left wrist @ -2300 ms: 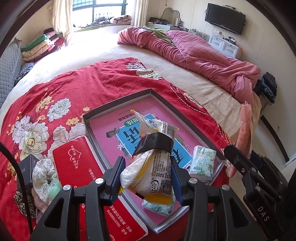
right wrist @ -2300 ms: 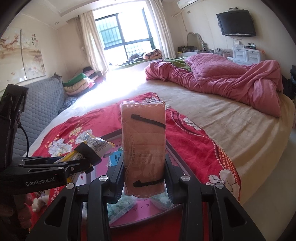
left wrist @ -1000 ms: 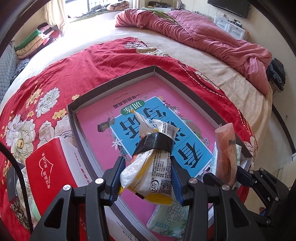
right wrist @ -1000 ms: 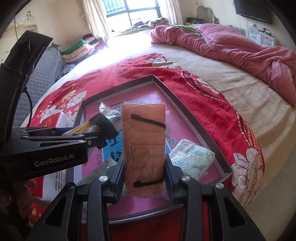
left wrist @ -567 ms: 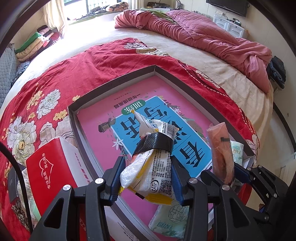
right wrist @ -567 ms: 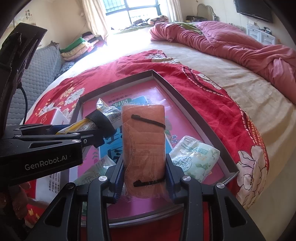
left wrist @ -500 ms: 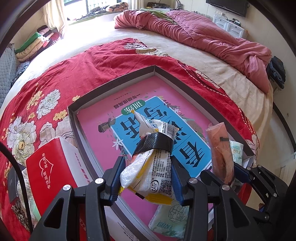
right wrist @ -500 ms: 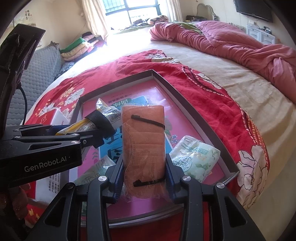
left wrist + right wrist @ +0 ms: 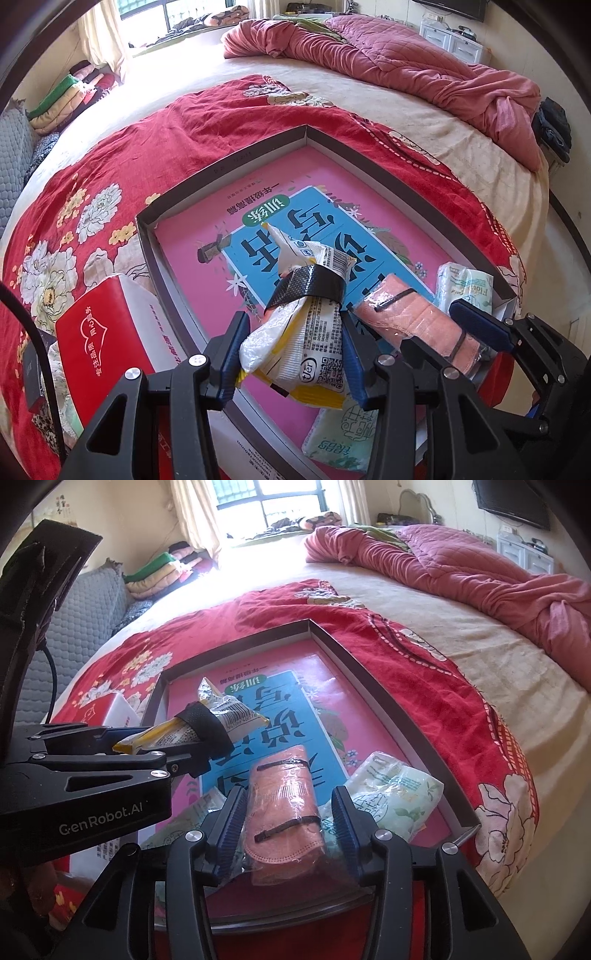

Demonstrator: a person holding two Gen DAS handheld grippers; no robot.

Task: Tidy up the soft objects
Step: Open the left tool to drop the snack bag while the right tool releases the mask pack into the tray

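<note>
Orange mask pack [image 9: 282,805] lying in the tray [image 9: 417,734] between the spread fingers of the right tool [image 9: 287,825], seemingly let go. Left tool [image 9: 291,360] clenched on banded yellow packet [image 9: 303,332]. Beyond, red floral blanket [image 9: 155,147].

the far half of the shallow box [image 9: 236,162] lies bare, its pink and blue printed floor [image 9: 332,173] open from above with only the low dark rim around it. the near end is crowded: an orange mask pack [image 9: 282,805] lies flat between the spread fingers of the right gripper [image 9: 286,823], a green tissue pack [image 9: 391,794] sits just beside it against the right wall, and another tissue pack [image 9: 343,435] lies at the near edge. the left gripper [image 9: 291,354], clamped on a banded white and yellow packet [image 9: 303,332], blocks the near-left approach. outside the left wall a red tissue box [image 9: 107,332] stands close.
</note>
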